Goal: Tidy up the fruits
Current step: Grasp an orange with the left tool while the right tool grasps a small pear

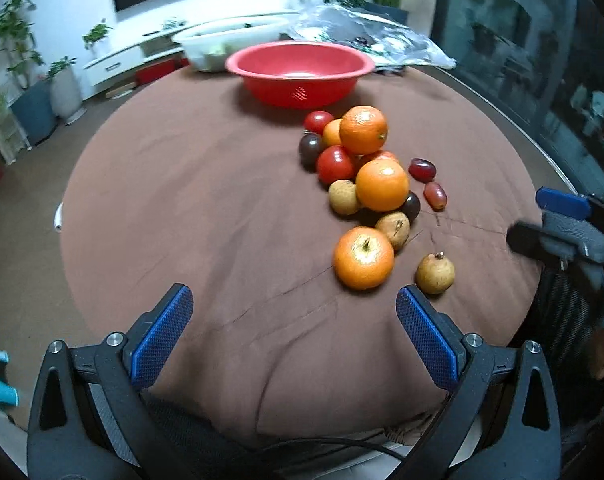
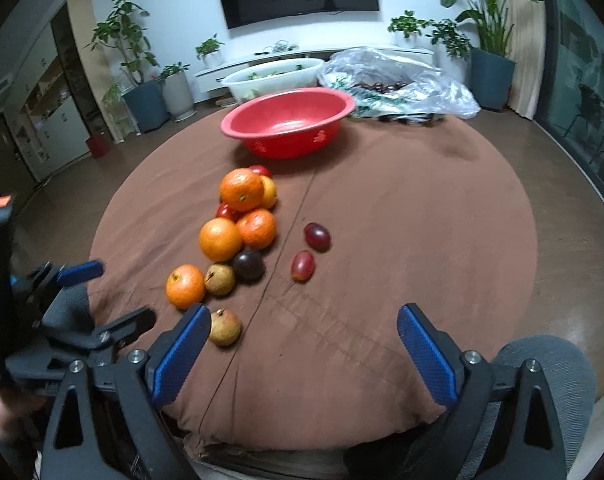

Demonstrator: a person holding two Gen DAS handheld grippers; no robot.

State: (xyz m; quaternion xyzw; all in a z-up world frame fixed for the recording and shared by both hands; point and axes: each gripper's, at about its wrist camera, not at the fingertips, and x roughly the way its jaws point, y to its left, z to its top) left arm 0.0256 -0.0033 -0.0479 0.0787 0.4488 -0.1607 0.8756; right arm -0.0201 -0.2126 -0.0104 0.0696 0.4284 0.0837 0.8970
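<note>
A pile of fruit lies on the brown tablecloth (image 1: 182, 200): several oranges (image 1: 381, 184), red tomatoes (image 1: 334, 164), dark plums (image 1: 309, 148), small tan fruits (image 1: 435, 273) and two red grapes (image 1: 434, 195). Behind the pile stands an empty red bowl (image 1: 262, 65), which also shows in the right wrist view as the red bowl (image 2: 238, 120). My left gripper (image 1: 294, 296) hangs open over the near cloth, its right finger close to the nearest orange (image 1: 363, 258). My right gripper (image 2: 303, 314) is open too, with a tan fruit (image 2: 224, 327) beside its left finger.
A white basin (image 2: 270, 76) with greens and a clear plastic bag (image 2: 397, 80) sit at the table's far edge. Potted plants, a low white cabinet and a wall TV stand beyond. A grey chair back (image 2: 549, 364) is at the near right.
</note>
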